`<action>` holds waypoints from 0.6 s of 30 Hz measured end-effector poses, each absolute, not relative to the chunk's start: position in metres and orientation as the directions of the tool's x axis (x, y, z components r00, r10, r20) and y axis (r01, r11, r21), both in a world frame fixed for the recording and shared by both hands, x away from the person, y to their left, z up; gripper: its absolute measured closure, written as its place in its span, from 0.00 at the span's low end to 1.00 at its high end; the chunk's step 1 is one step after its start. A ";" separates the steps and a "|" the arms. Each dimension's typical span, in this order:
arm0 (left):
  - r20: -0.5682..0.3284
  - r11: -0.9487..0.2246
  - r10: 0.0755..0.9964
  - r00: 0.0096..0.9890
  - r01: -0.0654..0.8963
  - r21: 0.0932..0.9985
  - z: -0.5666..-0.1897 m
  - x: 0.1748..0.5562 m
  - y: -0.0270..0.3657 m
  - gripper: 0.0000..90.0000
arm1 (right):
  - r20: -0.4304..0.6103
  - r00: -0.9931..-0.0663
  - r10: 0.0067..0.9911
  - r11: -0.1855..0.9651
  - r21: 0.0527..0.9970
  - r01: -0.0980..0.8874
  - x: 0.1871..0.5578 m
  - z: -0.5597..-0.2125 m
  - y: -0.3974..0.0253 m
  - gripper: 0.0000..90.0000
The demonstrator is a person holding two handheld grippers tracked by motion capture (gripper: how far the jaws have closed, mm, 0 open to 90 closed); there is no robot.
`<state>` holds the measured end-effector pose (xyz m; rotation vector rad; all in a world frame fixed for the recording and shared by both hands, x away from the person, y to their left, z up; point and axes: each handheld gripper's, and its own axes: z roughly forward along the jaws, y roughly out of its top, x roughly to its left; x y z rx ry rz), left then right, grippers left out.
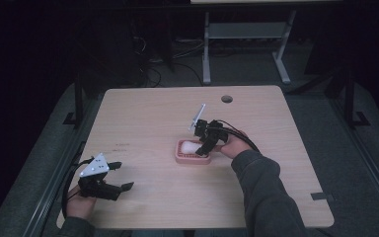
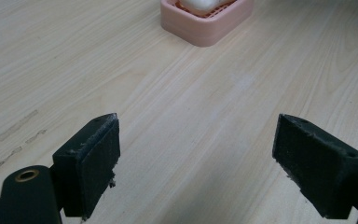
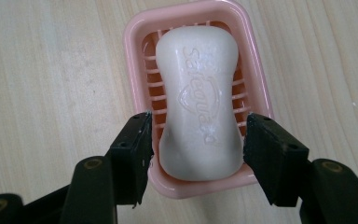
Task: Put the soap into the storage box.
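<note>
Left gripper [image 2: 198,163]: jaws spread wide, nothing between them, just bare worktop [image 2: 177,107] in the gap. Both black pads sit low in the view; the one at the view's left has a round brass-coloured eyelet on the arm beside it. Worktop is light wood grain, with a few faint grey smudges near the left edge (marks, not objects). Pink soap dish [image 2: 207,21] sits well ahead of the jaws at the top edge, flat on the worktop, cut off by the frame. A white bar of soap [image 2: 203,4] lies in it on the slotted floor, mostly cropped.
</note>
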<state>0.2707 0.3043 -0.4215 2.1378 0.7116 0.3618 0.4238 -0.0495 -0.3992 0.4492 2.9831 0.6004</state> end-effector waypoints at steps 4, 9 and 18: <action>0.006 -0.490 0.603 0.797 0.365 0.792 -0.422 0.271 0.304 0.16 | -0.009 -0.954 0.301 0.876 0.397 0.273 0.421 -0.398 -0.053 0.46; 0.004 -0.489 0.604 0.797 0.366 0.792 -0.422 0.270 0.304 0.16 | -0.006 -0.954 0.301 0.874 0.402 0.273 0.418 -0.398 -0.057 0.45; 0.007 -0.492 0.603 0.798 0.365 0.791 -0.422 0.270 0.303 0.16 | -0.003 -0.950 0.313 0.867 0.410 0.284 0.414 -0.396 -0.062 0.44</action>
